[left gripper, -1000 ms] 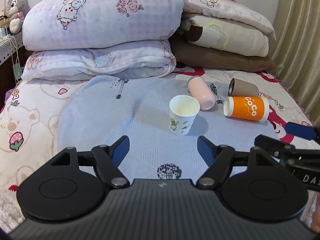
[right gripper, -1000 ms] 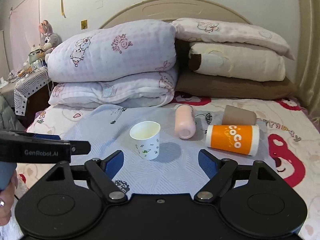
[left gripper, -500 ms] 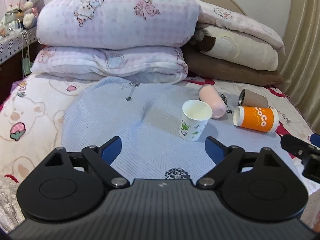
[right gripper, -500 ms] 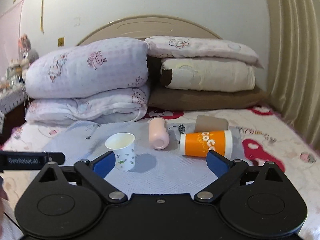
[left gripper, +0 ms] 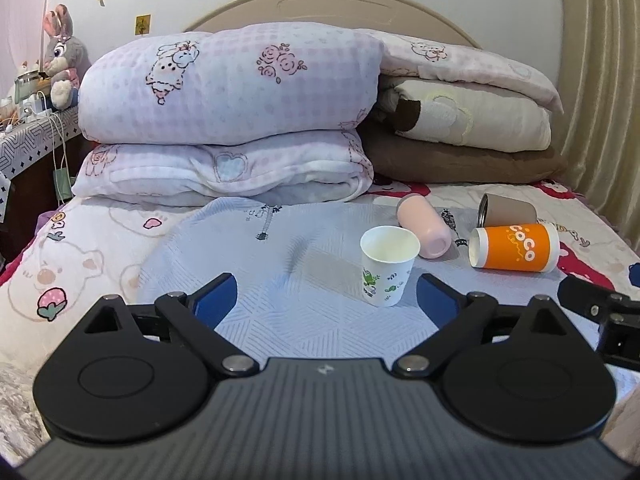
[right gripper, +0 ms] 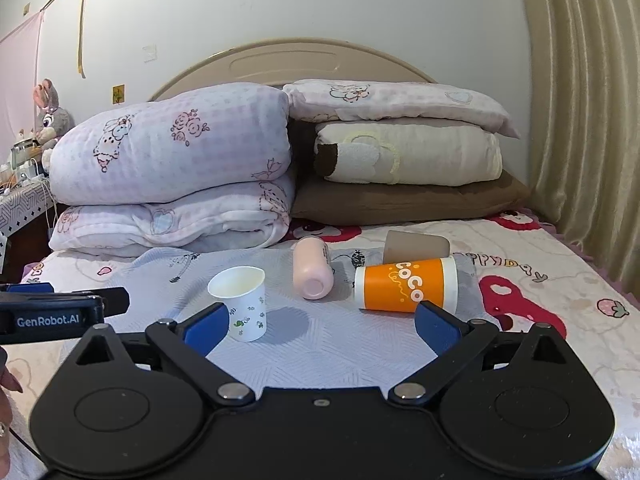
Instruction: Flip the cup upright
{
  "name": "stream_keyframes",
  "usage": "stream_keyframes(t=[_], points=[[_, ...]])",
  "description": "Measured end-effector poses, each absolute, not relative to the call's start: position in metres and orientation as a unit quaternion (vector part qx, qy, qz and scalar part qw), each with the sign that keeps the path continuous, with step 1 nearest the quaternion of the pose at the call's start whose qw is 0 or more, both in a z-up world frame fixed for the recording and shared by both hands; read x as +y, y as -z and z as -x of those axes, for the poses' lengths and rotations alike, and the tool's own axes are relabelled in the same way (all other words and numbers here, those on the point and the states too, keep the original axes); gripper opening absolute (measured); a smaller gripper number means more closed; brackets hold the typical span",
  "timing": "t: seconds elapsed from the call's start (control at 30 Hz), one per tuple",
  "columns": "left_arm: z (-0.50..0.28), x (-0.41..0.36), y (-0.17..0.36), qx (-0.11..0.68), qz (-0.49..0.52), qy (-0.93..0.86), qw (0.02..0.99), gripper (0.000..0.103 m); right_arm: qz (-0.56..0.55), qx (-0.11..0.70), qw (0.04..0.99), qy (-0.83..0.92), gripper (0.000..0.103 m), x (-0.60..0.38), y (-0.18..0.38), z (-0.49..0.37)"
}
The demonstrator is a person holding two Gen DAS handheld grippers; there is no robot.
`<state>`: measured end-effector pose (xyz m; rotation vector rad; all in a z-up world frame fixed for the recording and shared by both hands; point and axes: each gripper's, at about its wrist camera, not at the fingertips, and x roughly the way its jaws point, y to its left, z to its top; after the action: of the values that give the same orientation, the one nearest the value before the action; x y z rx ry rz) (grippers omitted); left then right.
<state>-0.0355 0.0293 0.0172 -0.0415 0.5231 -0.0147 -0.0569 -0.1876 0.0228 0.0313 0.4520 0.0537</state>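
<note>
A white paper cup (left gripper: 387,265) with green prints stands upright on the light blue mat (left gripper: 256,280); it also shows in the right wrist view (right gripper: 241,304). A pink cup (left gripper: 424,230) (right gripper: 312,273), an orange "CoCo" cup (left gripper: 514,247) (right gripper: 406,286) and a brown cup (left gripper: 507,209) (right gripper: 416,247) lie on their sides to its right. My left gripper (left gripper: 326,298) is open and empty, short of the white cup. My right gripper (right gripper: 322,326) is open and empty, in front of the cups.
Folded quilts and pillows (left gripper: 240,120) are stacked at the headboard behind the cups. A curtain (right gripper: 580,100) hangs on the right. A side table with a plush rabbit (left gripper: 60,60) stands at the left. The bed sheet (right gripper: 560,300) extends to the right.
Both grippers have pulled back and tilted up, so the headboard and wall show more. The cups have not moved. Both grippers stay open.
</note>
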Motion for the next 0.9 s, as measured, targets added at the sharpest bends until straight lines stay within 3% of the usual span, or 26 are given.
stream_keyframes(t=[0.9], points=[[0.023,0.028,-0.007,0.319,0.032,-0.012,0.947,0.103,-0.025,0.254,0.967,-0.02,0.103,-0.197,-0.009,0.047]])
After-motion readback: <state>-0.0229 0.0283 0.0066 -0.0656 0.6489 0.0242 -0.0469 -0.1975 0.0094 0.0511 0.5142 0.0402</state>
